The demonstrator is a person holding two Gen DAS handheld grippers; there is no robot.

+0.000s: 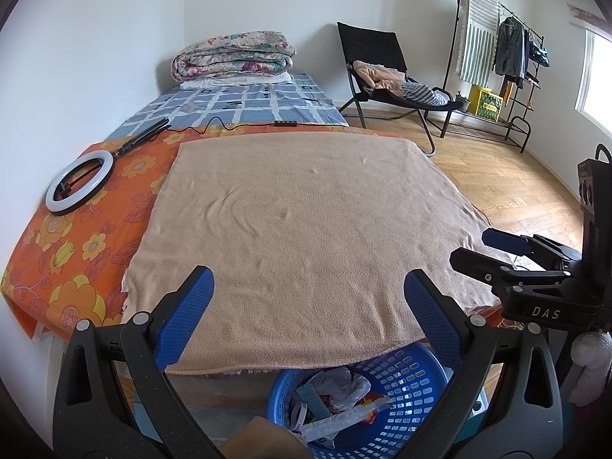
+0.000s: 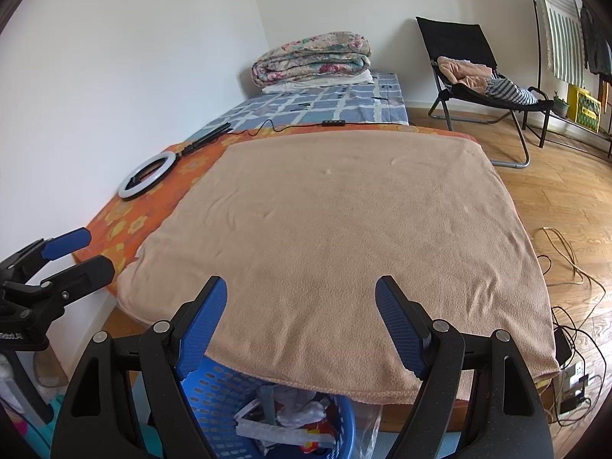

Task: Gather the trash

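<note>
Nearest to me, both claws hung spread with nothing between their blue pads. My left gripper [image 1: 308,306] and my right gripper [image 2: 300,313] both pointed down over the near edge of the bed.

Just below them stood the round blue perforated plastic basket [image 1: 405,401], tucked partly under that near edge. It held the trash [image 1: 336,394]: crumpled white paper or plastic, flat white packaging strips, a grey-green piece and a wrapper with red and yellow print. In the right wrist view the same basket [image 2: 214,394] showed its latticed wall and the same heap [image 2: 290,417] inside, with a clear plastic bag hanging beside its rim.

Above the basket, the peach-coloured fleece blanket [image 1: 306,222] lay flat across the near end of the bed, its hem overhanging the edge. I saw nothing lying on it. Beside it, toward the left edge, the orange flowered sheet [image 1: 76,252] carried a white ring light [image 1: 80,183] with a black stand and cable.

Farther on, the blue checked sheet [image 1: 244,109] covered the far end, where a folded floral quilt [image 1: 233,55] sat at the far corner against the wall. Beyond the bed, a black folding chair [image 1: 382,72] held loose clothes, and a black garment rack [image 1: 508,65] stood by the window.
</note>
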